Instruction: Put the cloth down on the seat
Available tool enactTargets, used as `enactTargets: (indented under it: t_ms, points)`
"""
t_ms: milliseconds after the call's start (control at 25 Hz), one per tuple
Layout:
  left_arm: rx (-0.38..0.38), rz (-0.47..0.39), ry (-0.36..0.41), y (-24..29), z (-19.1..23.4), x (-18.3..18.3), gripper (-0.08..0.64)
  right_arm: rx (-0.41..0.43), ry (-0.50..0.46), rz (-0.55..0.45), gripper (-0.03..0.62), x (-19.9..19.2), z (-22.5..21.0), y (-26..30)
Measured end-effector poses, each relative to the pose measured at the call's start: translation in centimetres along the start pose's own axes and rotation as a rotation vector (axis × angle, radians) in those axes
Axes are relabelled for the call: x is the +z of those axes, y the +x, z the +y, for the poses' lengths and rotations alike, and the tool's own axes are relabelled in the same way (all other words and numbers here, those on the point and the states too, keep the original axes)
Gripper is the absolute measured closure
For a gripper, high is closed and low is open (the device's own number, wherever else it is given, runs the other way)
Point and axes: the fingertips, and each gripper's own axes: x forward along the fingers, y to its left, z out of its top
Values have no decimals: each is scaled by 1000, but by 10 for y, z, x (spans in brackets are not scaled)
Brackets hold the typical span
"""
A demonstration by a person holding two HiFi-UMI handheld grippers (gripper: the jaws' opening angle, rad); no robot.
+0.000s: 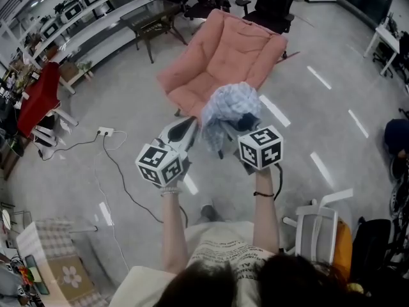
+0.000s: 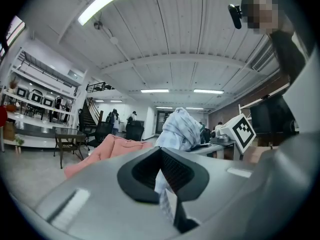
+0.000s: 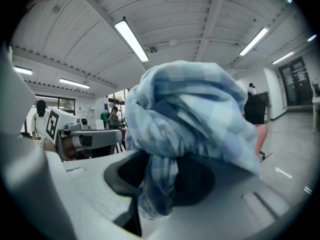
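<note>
- The left claw is pinched almost fully together on a thin hanging strip of the cloth. In the left gripper view that strip runs down between the pads of the left claw.
- The right claw is clamped on a thick bunch of the same cloth. In the right gripper view the jaws stand partly apart, with the bunch filling the gap at the right claw.
- The cloth is pale blue-and-white check and is held in the air by both claws. Most of it is heaped over the front of the right claw and bulges above and beyond it, and one edge spans across to the left claw.
- Both claws are side by side at about the same height, pointing away from the person.
- Beyond and below the claws stands a pink armchair. Its seat lies just past the left claw's tip in the head view, and the cloth is not touching it.
- Below and to the left of the left claw, a black cable trails across the floor from a white power strip.
- To the right of the right claw, close to the person, stands a white chair.
</note>
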Motion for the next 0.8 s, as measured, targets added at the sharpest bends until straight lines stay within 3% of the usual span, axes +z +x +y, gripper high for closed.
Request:
enactTargets:
  t_ms: [800]
  points:
    - [-44,33,-59,47,133,-14,563,-41,33,65,456,5,-33,128]
